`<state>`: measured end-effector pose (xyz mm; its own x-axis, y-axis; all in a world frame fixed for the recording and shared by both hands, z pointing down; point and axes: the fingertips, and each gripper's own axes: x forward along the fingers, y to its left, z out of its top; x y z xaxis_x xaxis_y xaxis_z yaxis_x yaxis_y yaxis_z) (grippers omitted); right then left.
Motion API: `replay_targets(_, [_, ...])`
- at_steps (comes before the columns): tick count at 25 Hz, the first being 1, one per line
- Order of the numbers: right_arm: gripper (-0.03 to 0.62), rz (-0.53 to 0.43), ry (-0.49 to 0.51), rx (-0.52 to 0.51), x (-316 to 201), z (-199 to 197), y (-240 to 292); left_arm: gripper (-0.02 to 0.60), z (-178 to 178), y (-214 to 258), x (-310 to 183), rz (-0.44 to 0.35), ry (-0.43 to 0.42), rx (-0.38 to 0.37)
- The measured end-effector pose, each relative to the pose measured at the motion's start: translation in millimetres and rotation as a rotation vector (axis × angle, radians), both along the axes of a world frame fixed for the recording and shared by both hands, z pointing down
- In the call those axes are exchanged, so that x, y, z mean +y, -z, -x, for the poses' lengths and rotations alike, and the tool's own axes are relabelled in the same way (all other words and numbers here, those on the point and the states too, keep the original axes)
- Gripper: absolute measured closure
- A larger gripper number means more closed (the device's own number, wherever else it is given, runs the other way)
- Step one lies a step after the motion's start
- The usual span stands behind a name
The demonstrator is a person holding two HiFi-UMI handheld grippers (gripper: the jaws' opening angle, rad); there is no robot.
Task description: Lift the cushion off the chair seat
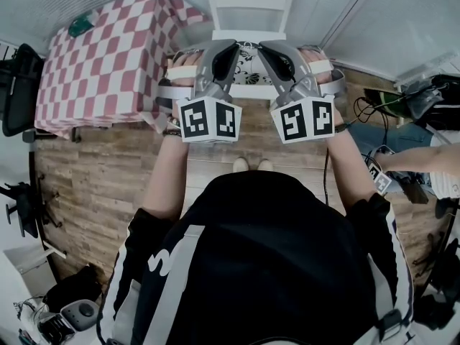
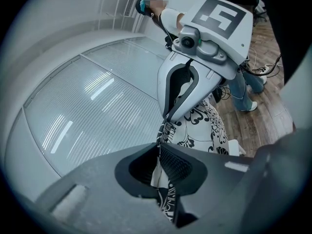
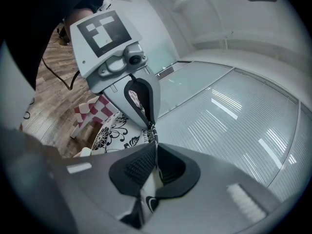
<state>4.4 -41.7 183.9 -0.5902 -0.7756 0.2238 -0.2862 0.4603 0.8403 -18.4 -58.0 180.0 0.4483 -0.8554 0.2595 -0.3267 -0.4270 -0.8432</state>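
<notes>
As our left claw (image 2: 163, 167) and right claw (image 3: 155, 165) pinch the cushion (image 2: 204, 126) stretched between them, we judge it nearly clear of the chair (image 1: 248, 2) beyond

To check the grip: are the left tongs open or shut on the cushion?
Shut on the cushion: the left tongs pinch its floral fabric tightly, no gap visible.

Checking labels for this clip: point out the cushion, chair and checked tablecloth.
cushion (image 2: 204, 128), left gripper view, patterned face.
chair (image 1: 248, 0), head view, backrest slat.
checked tablecloth (image 1: 108, 63), head view, cloth's middle.
</notes>
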Motion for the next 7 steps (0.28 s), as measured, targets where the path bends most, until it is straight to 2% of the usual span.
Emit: replay_targets(7, [0.586, 0.002, -0.001, 0.004, 0.7, 1.1, -2.8, 0.558, 1.1, -3.0, 0.4, 0.004, -0.003, 0.000])
